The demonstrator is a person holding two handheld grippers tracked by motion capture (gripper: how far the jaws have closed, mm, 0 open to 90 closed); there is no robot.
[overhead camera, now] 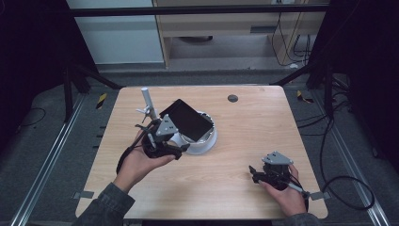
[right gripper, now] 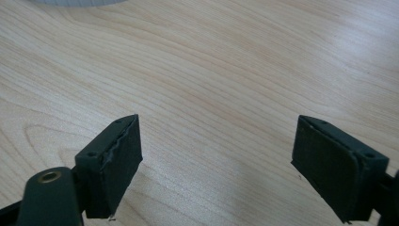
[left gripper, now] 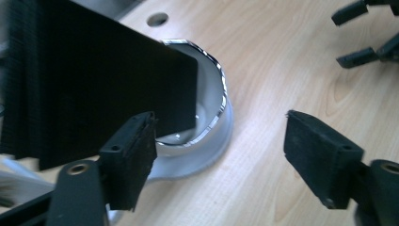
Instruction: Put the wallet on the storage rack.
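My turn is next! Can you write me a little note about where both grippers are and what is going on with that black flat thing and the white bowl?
Left gripper: open, nothing pinched, right beside the black panel.
Right gripper: open, empty, over bare wooden table at the near right.
Things: the black panel leans tilted in the white bowl, which has a shiny rim.
Done: the panel sits in the bowl, let go.
Left: probably back the left gripper away; I cannot tell what comes after.

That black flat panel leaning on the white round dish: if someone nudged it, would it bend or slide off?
The black panel keeps straight edges while propped at a tilt, so it is probably stiff. It rests on the shiny rim of the white dish, so a nudge could well slide or tip it. The left gripper stands open beside it, not holding.
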